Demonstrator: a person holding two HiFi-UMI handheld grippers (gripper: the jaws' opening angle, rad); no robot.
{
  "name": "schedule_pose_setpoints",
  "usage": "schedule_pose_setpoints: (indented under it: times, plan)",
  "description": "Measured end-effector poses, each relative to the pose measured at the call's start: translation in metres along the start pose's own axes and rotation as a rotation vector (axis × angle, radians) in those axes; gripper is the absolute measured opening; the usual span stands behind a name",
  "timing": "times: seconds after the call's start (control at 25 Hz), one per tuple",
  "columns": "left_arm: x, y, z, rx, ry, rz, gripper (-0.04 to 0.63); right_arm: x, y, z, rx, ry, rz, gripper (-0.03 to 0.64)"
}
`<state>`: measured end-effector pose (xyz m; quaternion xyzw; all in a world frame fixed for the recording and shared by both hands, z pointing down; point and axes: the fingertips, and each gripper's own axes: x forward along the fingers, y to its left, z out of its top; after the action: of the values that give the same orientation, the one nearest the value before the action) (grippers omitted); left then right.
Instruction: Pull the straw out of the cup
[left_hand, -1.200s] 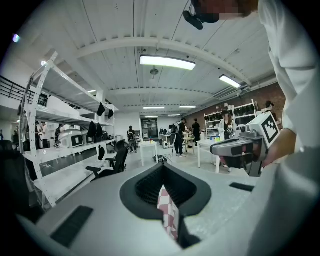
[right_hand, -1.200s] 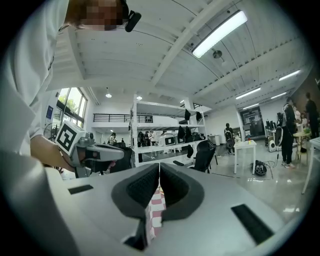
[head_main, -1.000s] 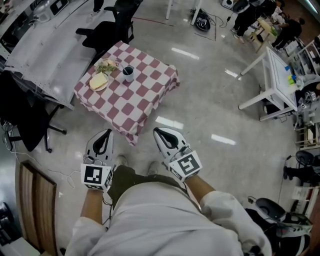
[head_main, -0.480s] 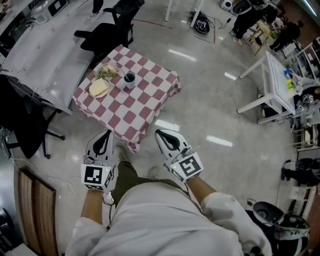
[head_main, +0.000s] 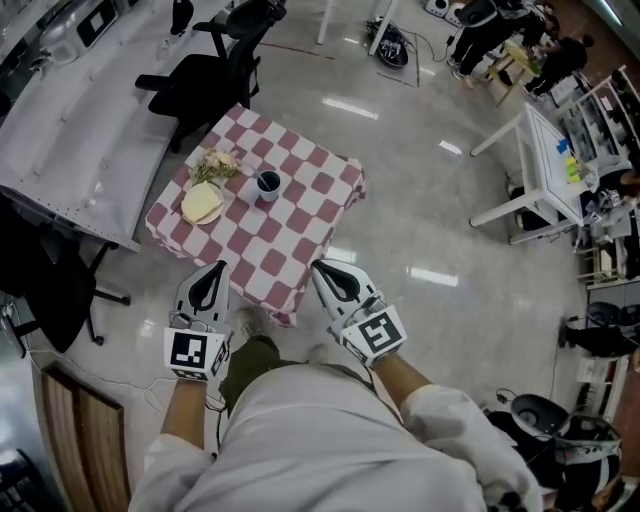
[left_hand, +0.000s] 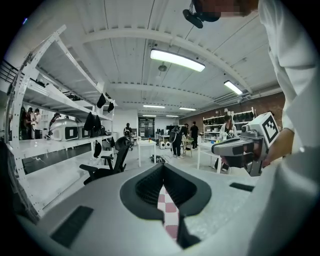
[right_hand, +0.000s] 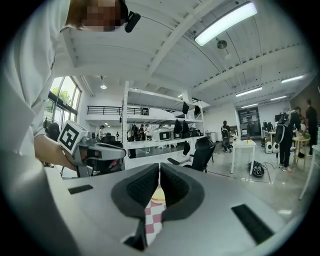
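A dark cup (head_main: 268, 184) stands on a small table with a red and white checked cloth (head_main: 300, 225); it is too small here to make out a straw. Both grippers are held in front of the person, short of the table's near edge. My left gripper (head_main: 212, 266) is shut and empty, its tips over the floor near the cloth's corner. My right gripper (head_main: 318, 264) is also shut and empty. In the left gripper view the closed jaws (left_hand: 163, 166) frame a strip of checked cloth. The right gripper view (right_hand: 159, 166) shows cloth and a yellow plate through its jaws.
A yellow plate (head_main: 202, 203) and a bunch of greenery (head_main: 217, 165) lie left of the cup. A black office chair (head_main: 215, 75) stands behind the table, a long grey bench (head_main: 80, 120) to the left, a white table (head_main: 545, 150) and people at the far right.
The checked table has come closer and lower in the head view as the person walks toward it. Both grippers stay shut and keep their pose.
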<state>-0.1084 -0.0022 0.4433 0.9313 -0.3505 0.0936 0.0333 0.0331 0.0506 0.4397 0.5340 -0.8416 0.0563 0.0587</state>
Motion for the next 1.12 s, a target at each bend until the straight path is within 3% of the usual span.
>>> schedule_pose_setpoints:
  times: [0.48,0.92,1.12]
  plan:
    - [0.028,0.077,0.002,-0.007,0.006,-0.053,0.003,0.082,-0.01,0.017,-0.018,0.011,-0.059,0.014]
    - [0.053,0.061,0.008,-0.036,0.01,0.038,0.003,0.096,-0.046,0.008,-0.049,0.027,0.035,0.029]
    - [0.056,0.057,0.01,-0.04,0.013,0.092,0.003,0.105,-0.062,0.001,-0.061,0.034,0.081,0.104]
